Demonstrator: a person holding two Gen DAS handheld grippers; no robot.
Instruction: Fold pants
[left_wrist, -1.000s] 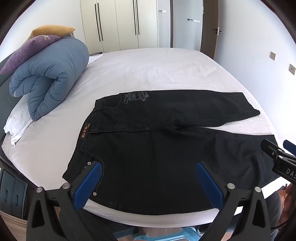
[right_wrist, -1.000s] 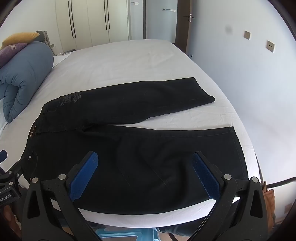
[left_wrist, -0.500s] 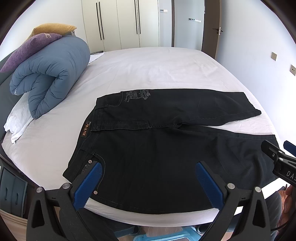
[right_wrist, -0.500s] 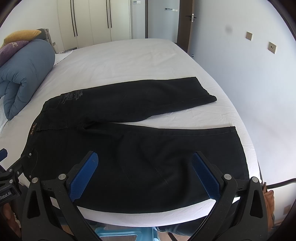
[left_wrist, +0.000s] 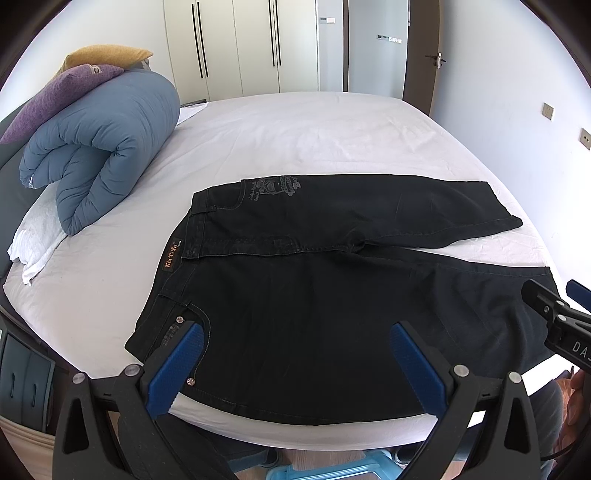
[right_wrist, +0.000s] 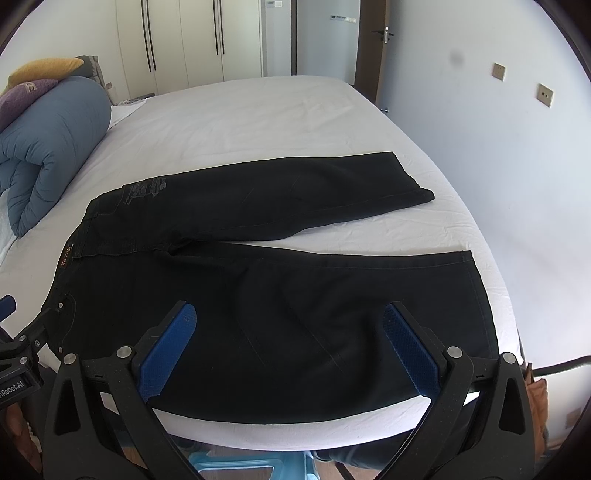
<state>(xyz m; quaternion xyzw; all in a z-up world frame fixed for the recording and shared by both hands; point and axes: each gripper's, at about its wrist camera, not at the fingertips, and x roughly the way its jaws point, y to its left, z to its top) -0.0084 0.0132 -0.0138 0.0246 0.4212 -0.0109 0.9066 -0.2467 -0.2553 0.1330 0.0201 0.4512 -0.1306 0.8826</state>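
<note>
Black pants lie flat on the white bed, waistband to the left, both legs spread apart toward the right. The near leg runs along the bed's front edge. My left gripper hovers open over the near hip and pocket area, nothing between its blue pads. Over the near leg's lower half my right gripper is also open and holds nothing. The right gripper's body shows at the right edge of the left wrist view.
A rolled blue duvet with purple and yellow pillows sits at the bed's left. White bed sheet stretches beyond the pants. Wardrobe doors and a door stand at the back; a wall runs along the right side.
Both grippers have drifted slightly nearer to the pants; the pants have not moved and both stay open.
</note>
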